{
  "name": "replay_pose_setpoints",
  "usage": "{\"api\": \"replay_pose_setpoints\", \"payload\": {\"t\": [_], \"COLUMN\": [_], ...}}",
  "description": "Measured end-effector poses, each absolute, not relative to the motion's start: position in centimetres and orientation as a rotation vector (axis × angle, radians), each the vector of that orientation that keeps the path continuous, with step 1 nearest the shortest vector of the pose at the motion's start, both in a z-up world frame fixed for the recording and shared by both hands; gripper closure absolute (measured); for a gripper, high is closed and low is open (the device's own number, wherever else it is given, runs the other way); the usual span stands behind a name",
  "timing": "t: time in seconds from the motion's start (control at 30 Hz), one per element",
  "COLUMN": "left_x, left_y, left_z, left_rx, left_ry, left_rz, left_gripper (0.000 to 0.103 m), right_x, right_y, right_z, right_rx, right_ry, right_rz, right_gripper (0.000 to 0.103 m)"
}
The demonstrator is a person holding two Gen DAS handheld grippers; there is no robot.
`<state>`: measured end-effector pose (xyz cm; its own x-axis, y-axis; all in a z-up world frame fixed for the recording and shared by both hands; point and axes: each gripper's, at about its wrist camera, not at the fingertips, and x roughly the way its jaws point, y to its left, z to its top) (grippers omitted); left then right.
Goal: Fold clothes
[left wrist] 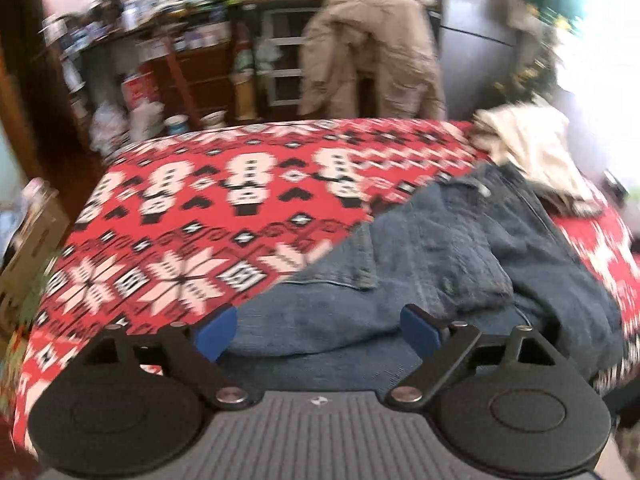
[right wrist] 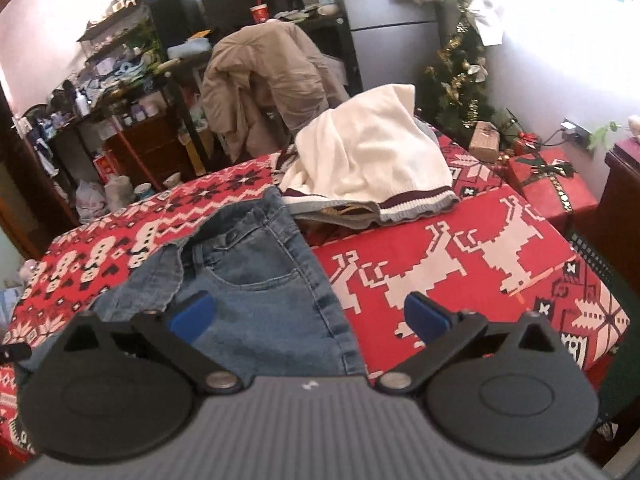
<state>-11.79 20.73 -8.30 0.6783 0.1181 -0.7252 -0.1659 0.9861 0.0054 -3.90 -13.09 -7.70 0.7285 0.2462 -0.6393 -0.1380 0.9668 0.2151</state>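
Blue jeans (left wrist: 440,264) lie rumpled on a table under a red patterned cloth (left wrist: 192,216). In the right wrist view the jeans (right wrist: 256,280) show their waistband and a front pocket. A white sweater with striped hem (right wrist: 368,152) lies in a heap behind them; it also shows in the left wrist view (left wrist: 532,148). My left gripper (left wrist: 320,328) is open, its blue pads just above the jeans' near edge. My right gripper (right wrist: 308,316) is open and empty above the jeans' right edge and the red cloth (right wrist: 460,264).
A chair draped with a tan jacket (right wrist: 264,84) stands behind the table. Cluttered shelves (right wrist: 120,80) are at back left. A small Christmas tree (right wrist: 460,80), a red gift box (right wrist: 556,188) and a dark cabinet (right wrist: 624,192) stand to the right.
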Motion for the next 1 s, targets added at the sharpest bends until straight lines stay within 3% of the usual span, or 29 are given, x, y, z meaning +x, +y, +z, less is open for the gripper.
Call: {"api": "replay_pose_setpoints", "payload": {"t": [0.03,0.3,0.6,0.8,1.0], "left_x": [-11.8,-12.1,-12.5,-12.1,-12.1], "left_y": [20.4,17.2,14.2,14.9,14.5], "left_z": [-8.6,-10.7,-12.7,-11.5,-12.1], "left_rx": [-0.054,0.145,0.426,0.448,0.644], "left_ry": [0.796,0.716,0.684,0.660,0.656], "left_rz": [0.121,0.015,-0.082,-0.035,-0.034], "left_gripper": [0.032,0.031,0.031,0.032,0.044], "right_x": [-3.9,-4.7,-4.9,-4.8,-4.7], "right_y": [-12.9,-11.7,-12.1,-12.0,-12.0], "right_z": [-7.8,-8.3,-9.8,-10.4,-10.2], "right_rx": [0.134,0.011,0.123,0.141,0.148], "right_ry": [0.713,0.692,0.749,0.776,0.788], "right_rz": [0.208,0.323,0.350,0.356,0.360], "right_gripper": [0.001,0.001,0.001,0.001,0.001]}}
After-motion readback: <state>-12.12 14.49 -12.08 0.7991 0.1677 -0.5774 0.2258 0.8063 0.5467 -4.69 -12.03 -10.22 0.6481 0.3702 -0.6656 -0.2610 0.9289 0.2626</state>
